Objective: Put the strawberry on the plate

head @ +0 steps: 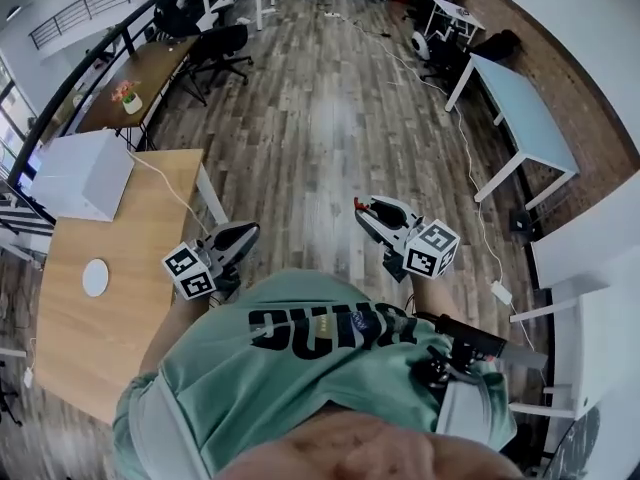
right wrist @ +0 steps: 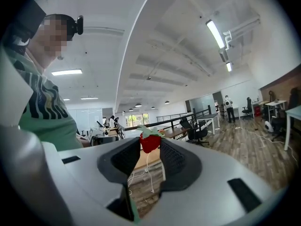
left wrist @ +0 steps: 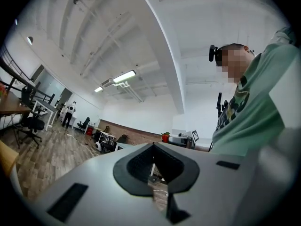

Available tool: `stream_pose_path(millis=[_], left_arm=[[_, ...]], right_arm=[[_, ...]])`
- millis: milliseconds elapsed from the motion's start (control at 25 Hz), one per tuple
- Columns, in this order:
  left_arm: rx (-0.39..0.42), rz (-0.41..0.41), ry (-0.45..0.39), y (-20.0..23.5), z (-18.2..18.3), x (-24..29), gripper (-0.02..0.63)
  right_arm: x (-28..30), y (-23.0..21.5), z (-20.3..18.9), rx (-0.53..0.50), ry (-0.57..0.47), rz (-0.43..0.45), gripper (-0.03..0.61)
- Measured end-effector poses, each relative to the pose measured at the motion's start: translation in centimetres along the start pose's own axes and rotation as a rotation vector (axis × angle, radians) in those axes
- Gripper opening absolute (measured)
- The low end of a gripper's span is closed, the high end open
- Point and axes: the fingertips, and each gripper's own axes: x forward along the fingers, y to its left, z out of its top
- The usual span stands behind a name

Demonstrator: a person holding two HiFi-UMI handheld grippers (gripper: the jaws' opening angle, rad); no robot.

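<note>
Close to you, both grippers are held up in front of your green shirt (head: 300,358), over the floor and not over any table. The R gripper (head: 368,208) is squeezed on the strawberry (right wrist: 149,142). The red fruit w/ its green top sits btw the tips of the two black pads. The L gripper (head: 250,231) has its tips pressed together w/ nothing in them.

To your left is a light wooden table (head: 110,348). The white plate (head: 95,277) lies flat on it, alone, well apart from the strawberry. The table's right edge runs just beside the L gripper. Farther back on the same top sits a white box (head: 85,173) w/ a white cable (head: 165,190) coming off it toward the table edge.

Ahead, the wood plank floor (head: 320,118) is wide open btw the two grippers and on into the room. On the right are a white table (head: 590,243) close by and a pale blue table (head: 520,108) beyond it, w/ a cord on the floor near them. Far left there is a dark desk w/ a small flower pot (head: 127,96), black office chairs (head: 222,48) and a railing (head: 90,3) behind.
</note>
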Motion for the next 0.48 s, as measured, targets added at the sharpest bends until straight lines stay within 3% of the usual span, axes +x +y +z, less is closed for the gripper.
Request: stream_pose_path(millis=[240,480], left_arm=[[-0.012,0.002,-0.010,8.9,2.9,-5.1,0.005],[-0.032,0.000,-0.018,15.5,4.4,-6.3,0.005]], right_arm=[[9.9,-0.7,1.0,0.012,0.029,-0.023,0.137],[16.6,-3.2,1.5,0.013,0.080,-0.021,0.137]])
